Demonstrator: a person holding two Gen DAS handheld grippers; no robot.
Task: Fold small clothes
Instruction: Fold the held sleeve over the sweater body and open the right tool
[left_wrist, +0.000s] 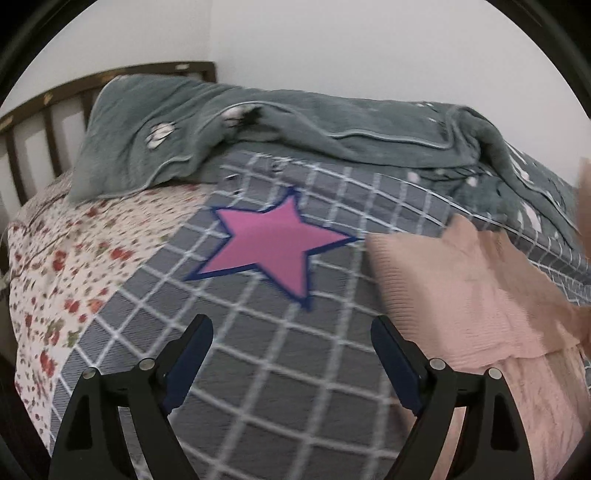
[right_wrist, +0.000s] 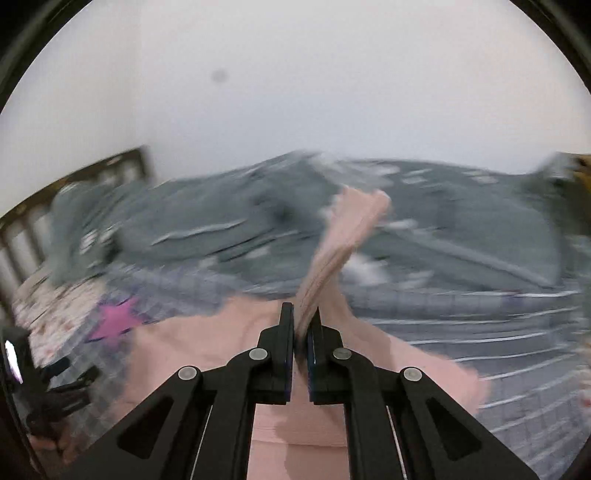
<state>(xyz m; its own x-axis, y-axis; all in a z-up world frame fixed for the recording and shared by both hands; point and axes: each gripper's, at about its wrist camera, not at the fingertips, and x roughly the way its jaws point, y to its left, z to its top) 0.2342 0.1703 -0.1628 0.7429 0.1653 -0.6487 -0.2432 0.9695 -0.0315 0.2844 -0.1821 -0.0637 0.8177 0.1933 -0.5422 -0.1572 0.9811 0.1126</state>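
The right gripper (right_wrist: 302, 314) is being held shut on the pink garment (right_wrist: 207, 350), a strip of which is being pinched between its fingers (right_wrist: 286, 325) and is standing up and away from them toward the far side. The rest of the garment is lying spread on the checked grey sheet (right_wrist: 498, 332) just below and to the left of this gripper. The right wrist view is heavily blurred, so the edge being gripped is probably a hem or a sleeve, though that cannot be settled.

The left gripper (left_wrist: 291, 328) is being held wide open with nothing between its fingers (left_wrist: 195, 343), hovering over the checked sheet. In its view the garment is lying to the right, just beside the right-hand finger, with one ribbed corner raised. A pink star (left_wrist: 273, 243) is printed on the sheet ahead of the open fingers. A floral sheet (left_wrist: 74, 258) is covering the left of the bed, a grey-green blanket (left_wrist: 295, 122) is bunched along the far side, and a wooden headboard (left_wrist: 44, 122) is standing at the far left.
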